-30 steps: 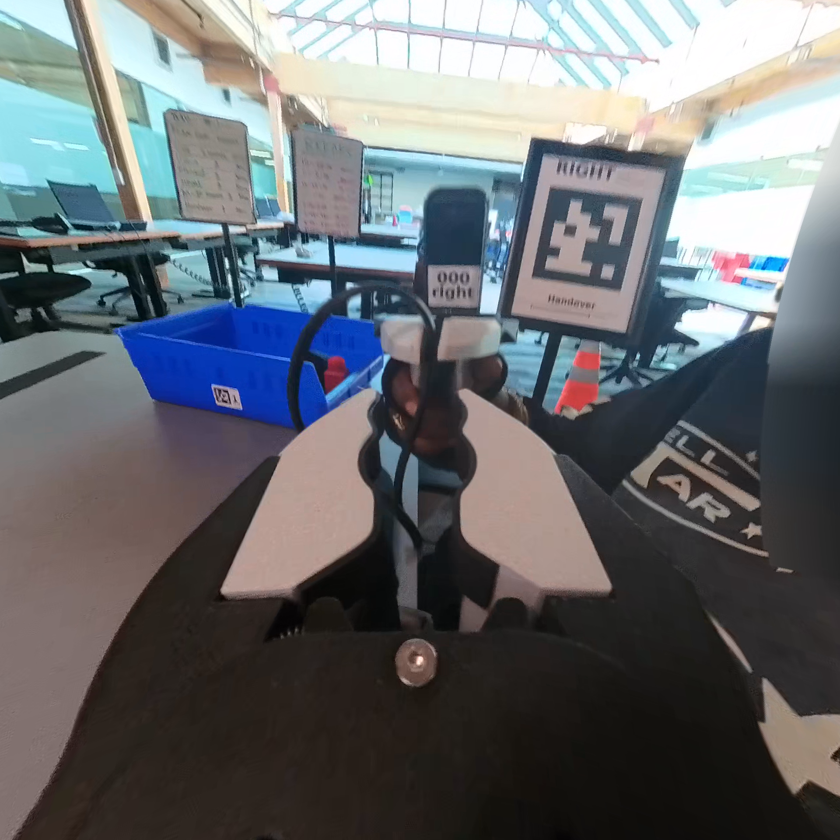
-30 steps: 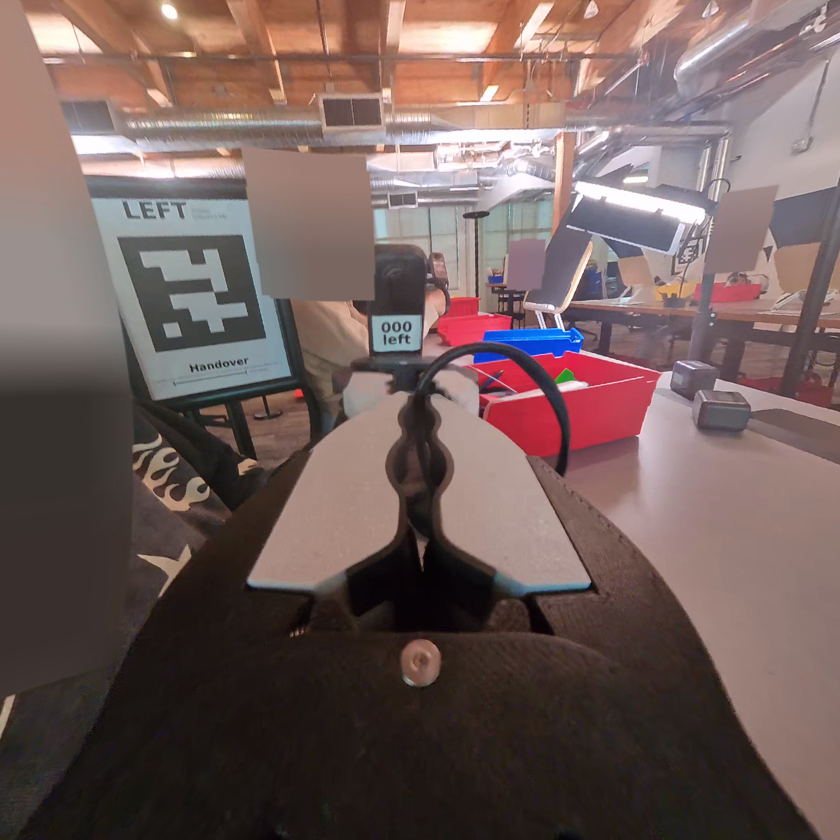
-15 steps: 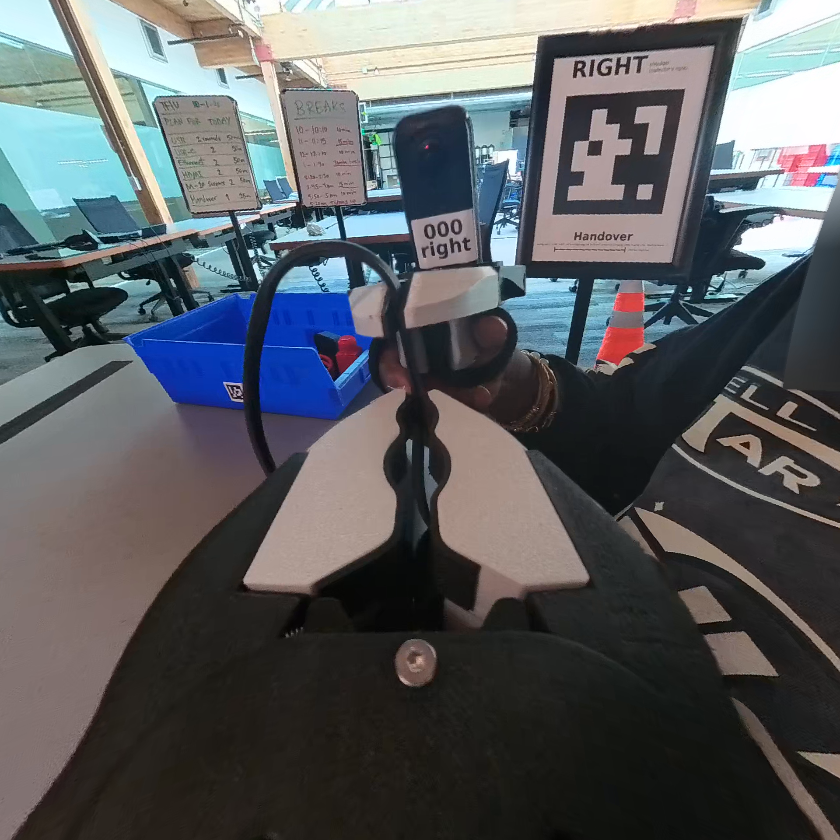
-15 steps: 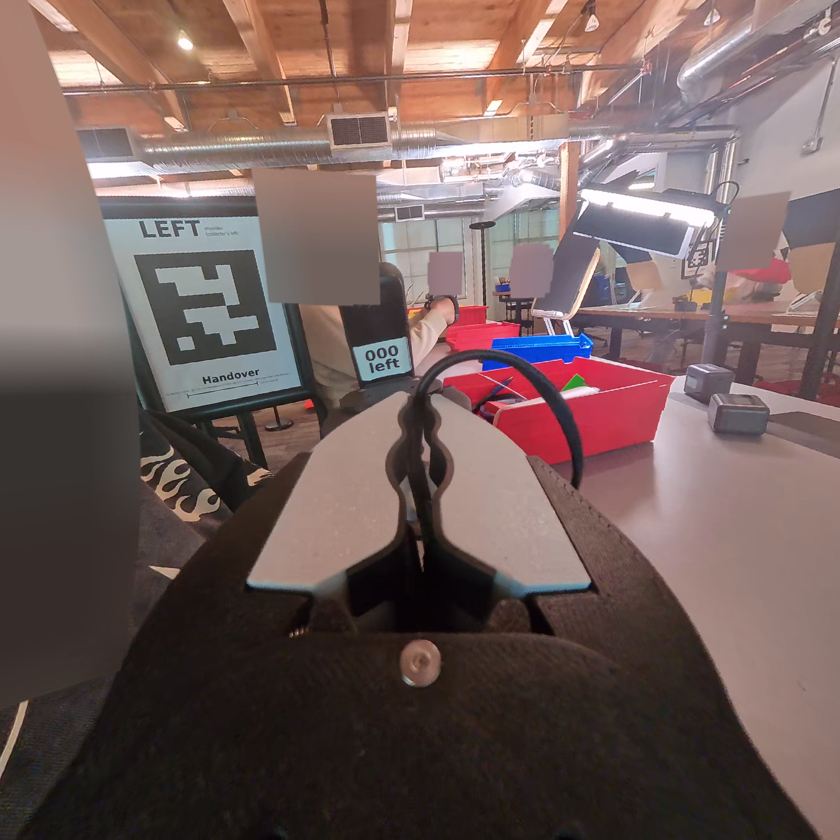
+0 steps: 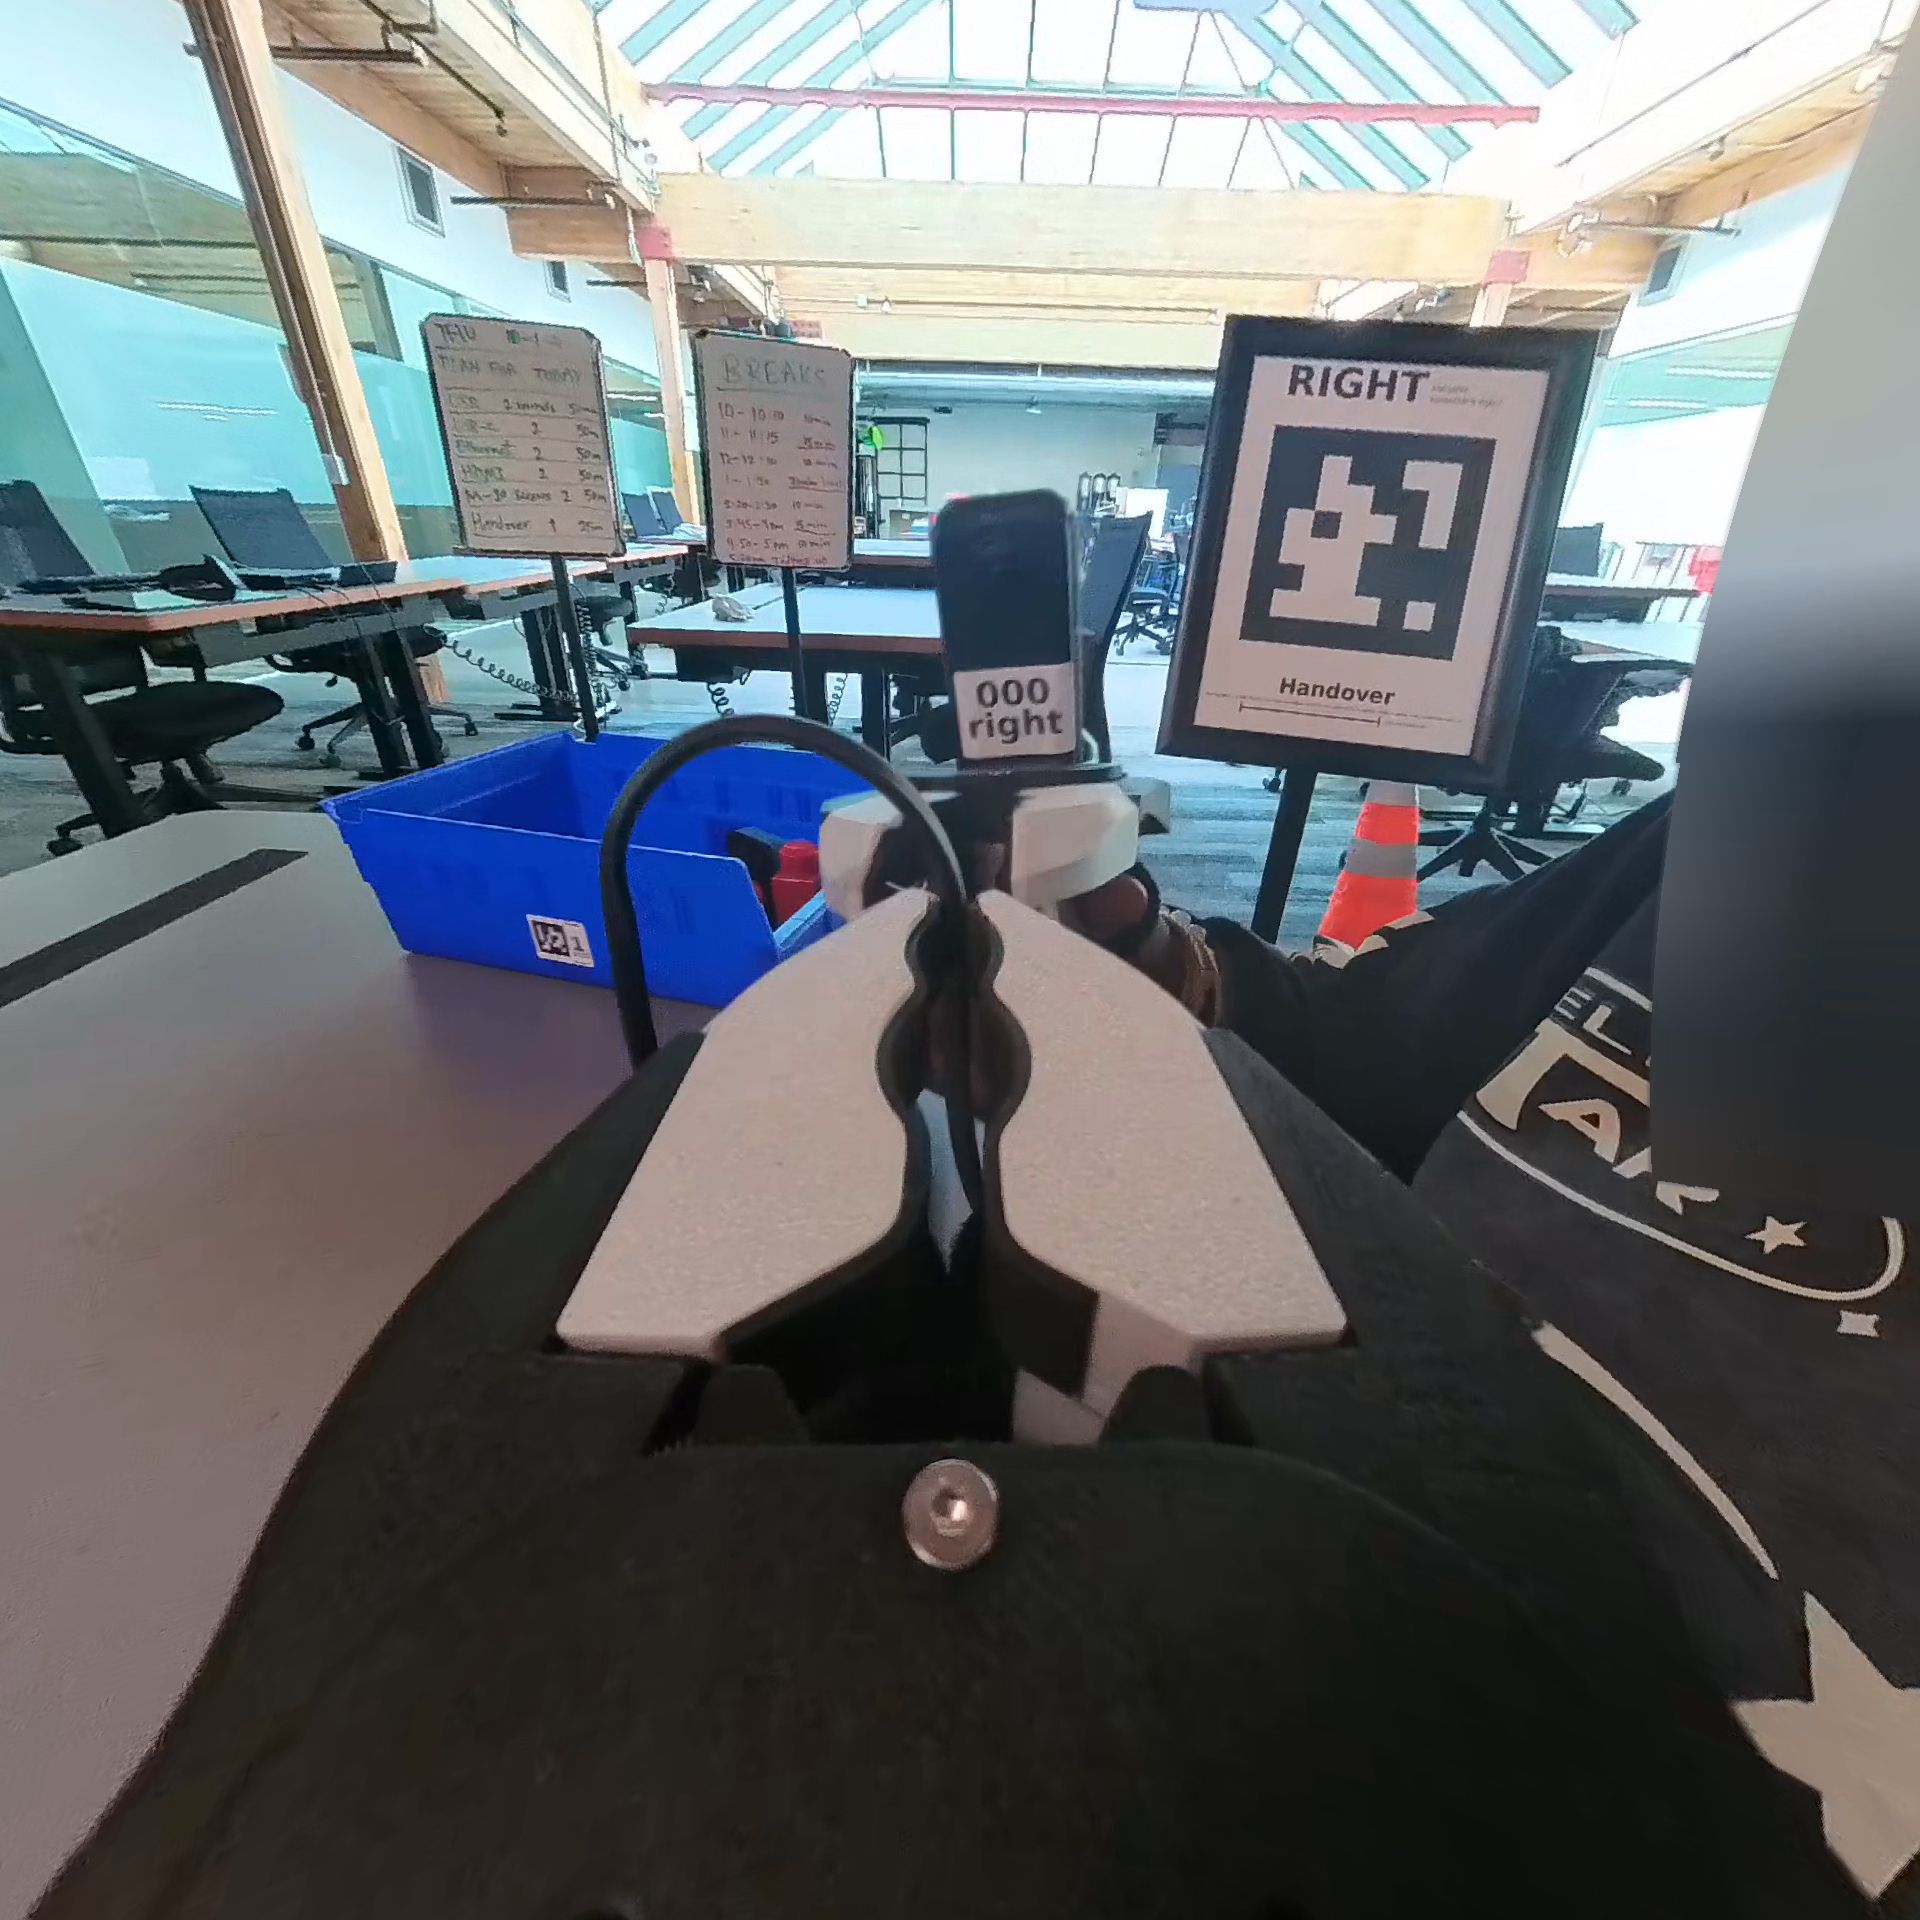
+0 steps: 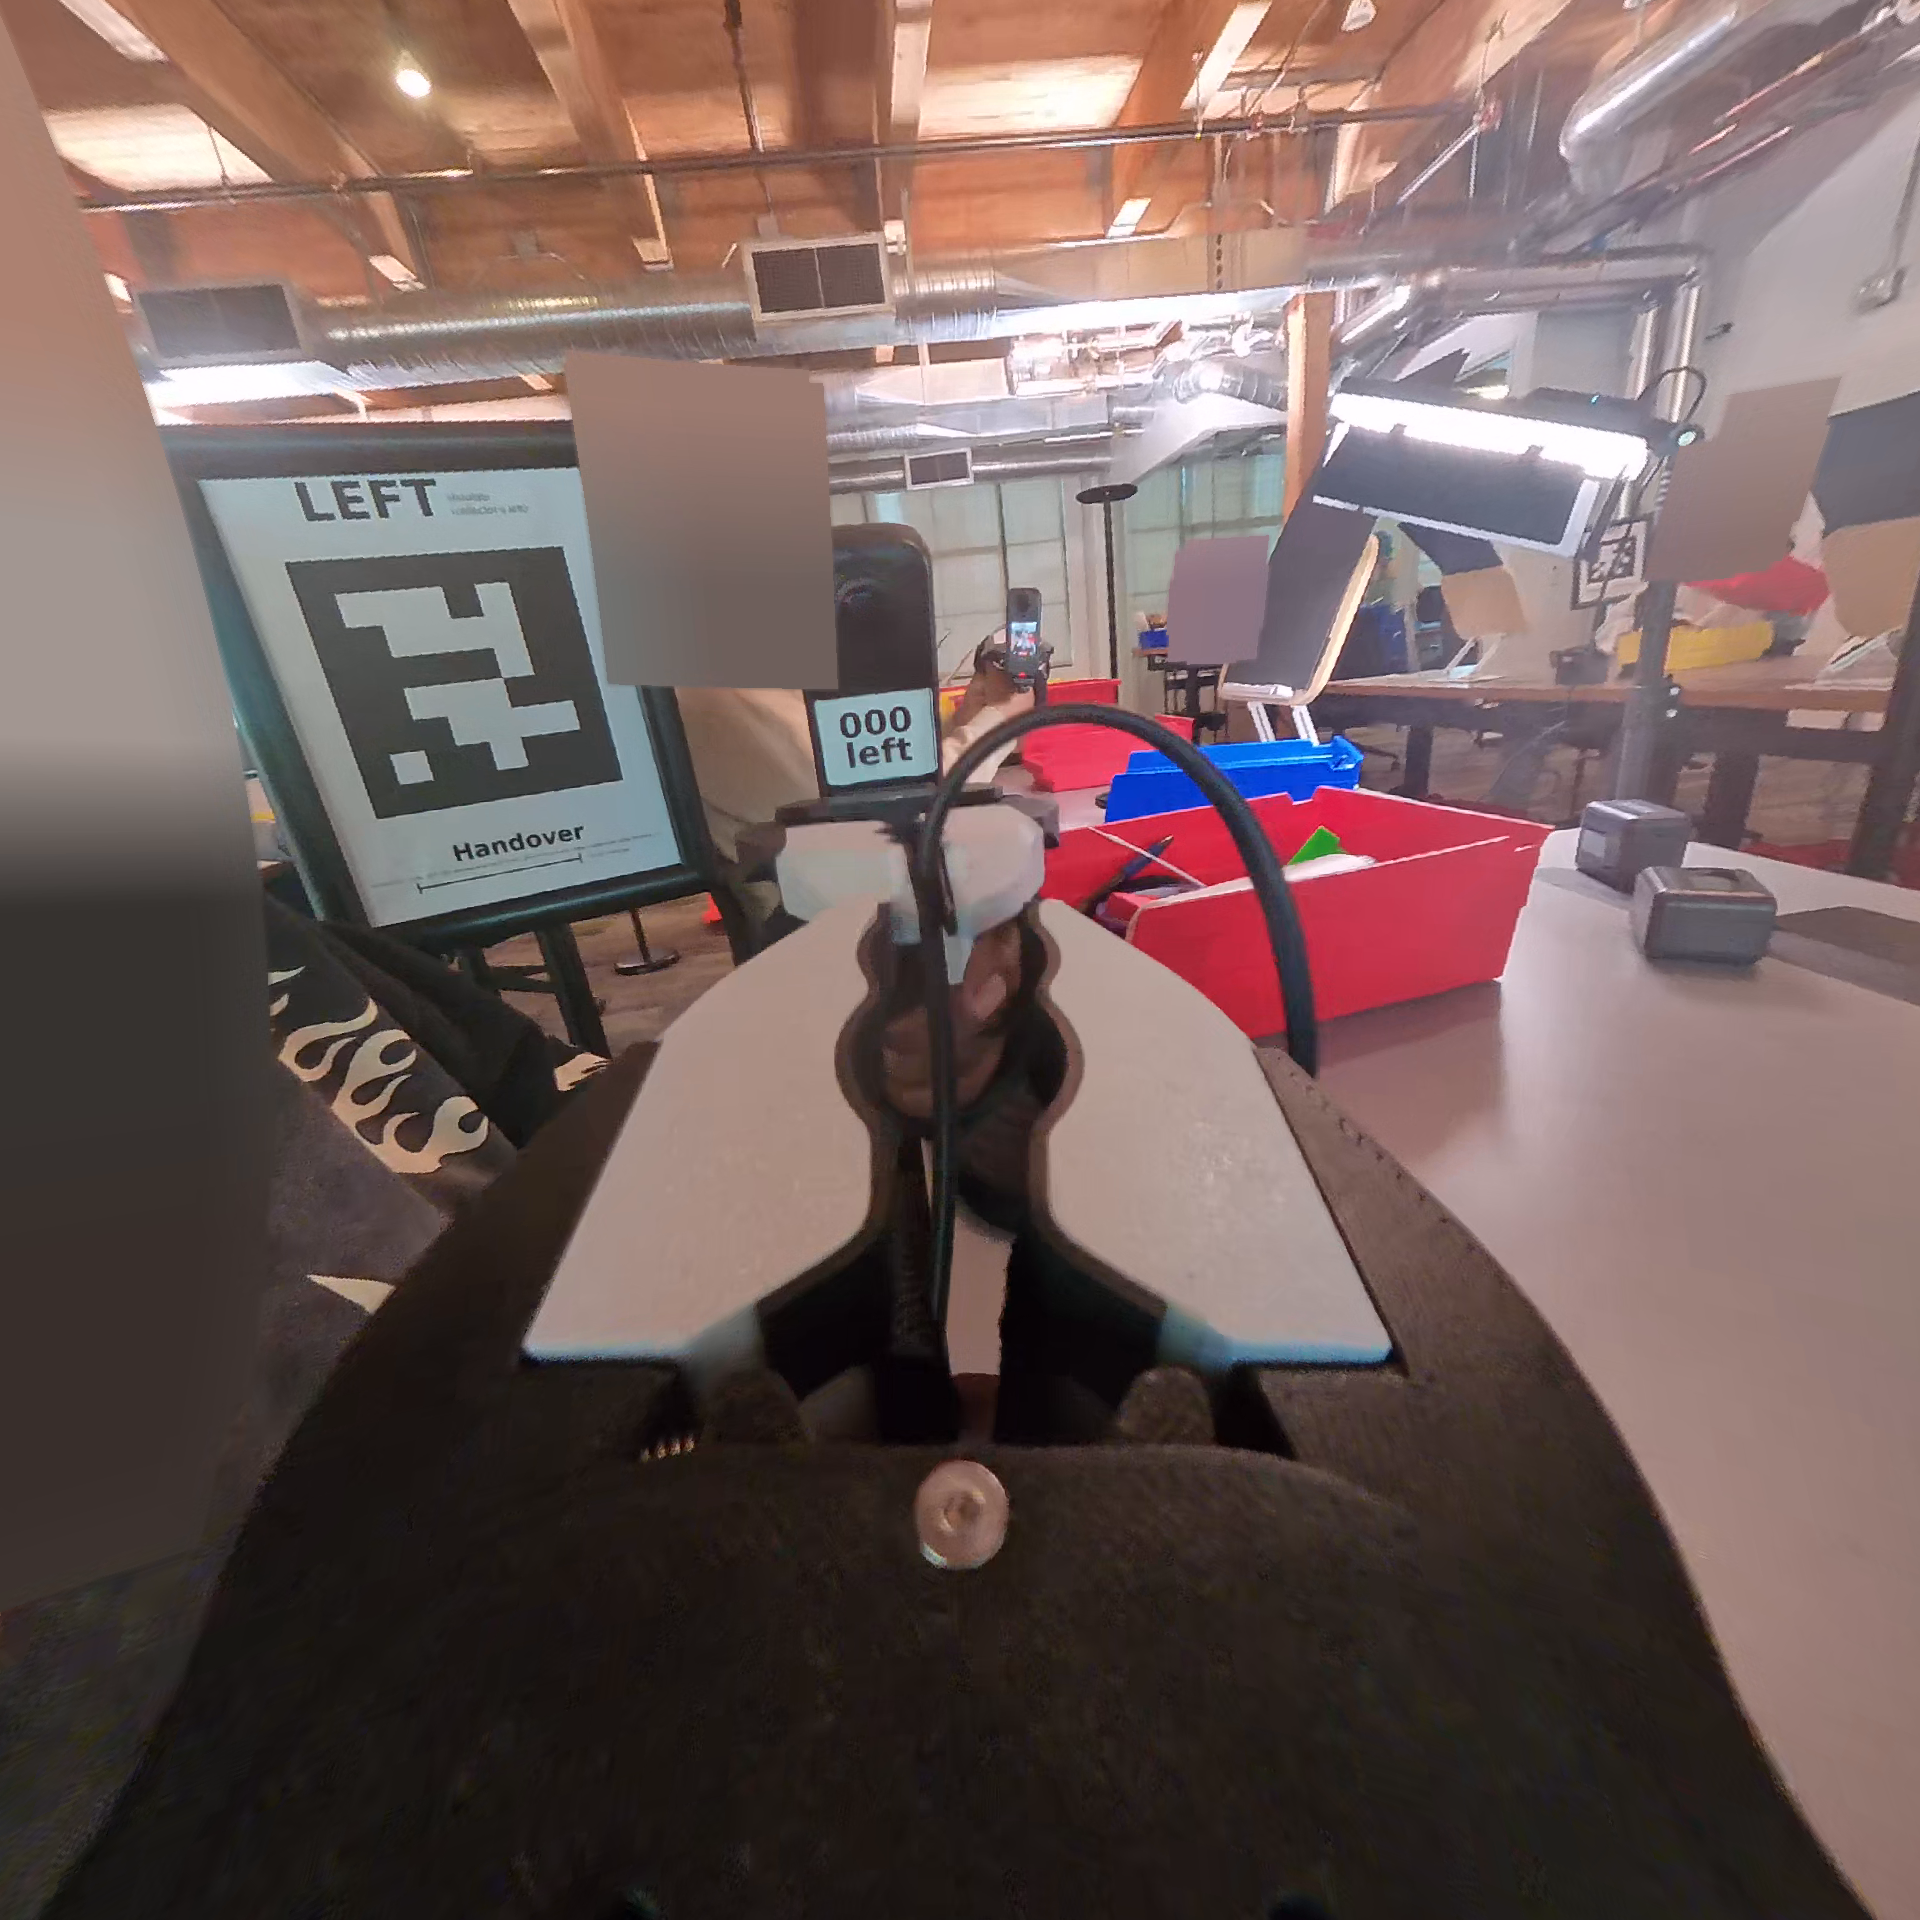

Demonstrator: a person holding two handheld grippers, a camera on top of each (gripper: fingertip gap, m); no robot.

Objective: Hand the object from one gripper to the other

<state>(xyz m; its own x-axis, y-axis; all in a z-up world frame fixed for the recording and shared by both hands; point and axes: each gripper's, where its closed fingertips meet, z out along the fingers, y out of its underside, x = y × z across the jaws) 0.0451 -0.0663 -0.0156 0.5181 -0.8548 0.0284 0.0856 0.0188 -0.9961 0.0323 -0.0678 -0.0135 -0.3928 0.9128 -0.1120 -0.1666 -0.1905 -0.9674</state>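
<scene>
A black cable point(image 5: 769, 719) arcs up in a loop between the two grippers, which face each other tip to tip above the table edge. My left gripper point(image 5: 954, 904) is shut on the cable, which runs down between its white fingers. My right gripper point(image 6: 951, 914) stands slightly open, and the cable point(image 6: 1091, 710) passes loosely through the gap between its fingers. In the left wrist view the right gripper point(image 5: 966, 842) shows opposite with its fingers apart. In the right wrist view the left gripper point(image 6: 909, 868) shows opposite with its fingers together.
A blue bin point(image 5: 499, 862) holding a red item sits on the grey table point(image 5: 208, 1143). A red bin point(image 6: 1351, 935) and two small black boxes point(image 6: 1704, 914) sit on the table's other side. Sign stands, an orange cone point(image 5: 1371, 862) and the person's dark sleeve are nearby. Left and right tips are no more than a few centimetres apart.
My left gripper, open one second ago, has closed on the cable. My right gripper, shut on the cable until half a second ago, has opened its fingers.
</scene>
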